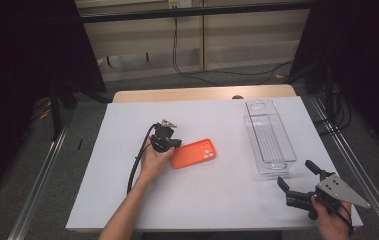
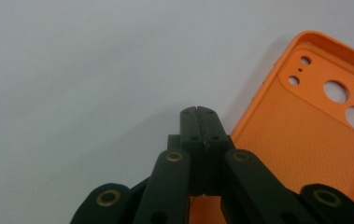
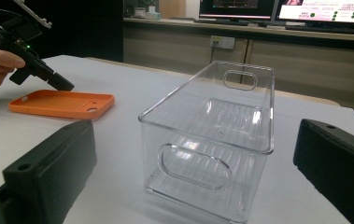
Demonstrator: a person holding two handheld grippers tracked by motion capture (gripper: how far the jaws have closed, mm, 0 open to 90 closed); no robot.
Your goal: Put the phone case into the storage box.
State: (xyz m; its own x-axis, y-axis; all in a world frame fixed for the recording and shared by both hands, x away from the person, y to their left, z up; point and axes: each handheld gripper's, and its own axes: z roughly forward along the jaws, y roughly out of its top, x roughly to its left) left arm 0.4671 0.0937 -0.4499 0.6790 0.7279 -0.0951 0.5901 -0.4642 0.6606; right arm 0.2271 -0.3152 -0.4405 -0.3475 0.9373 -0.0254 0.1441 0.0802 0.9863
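Observation:
An orange phone case (image 1: 193, 153) lies inside-up near the middle of the white table. My left gripper (image 1: 176, 144) is tilted down at its left edge. In the left gripper view the jaws are pressed together with nothing between them, and my left gripper (image 2: 198, 112) has its tips on the table just beside the phone case (image 2: 315, 130). My right gripper (image 1: 297, 176) is held low near the table's front right corner, jaws wide apart and empty. In its own view my right gripper (image 3: 193, 137) faces the short end of a clear plastic bin (image 3: 240, 140).
The clear bin (image 1: 275, 162) stands empty at the right, its long side running away from me. A white mat (image 1: 127, 190) covers the table. Dark stands and cables flank both sides. Monitors (image 3: 324, 11) sit on a bench beyond the table.

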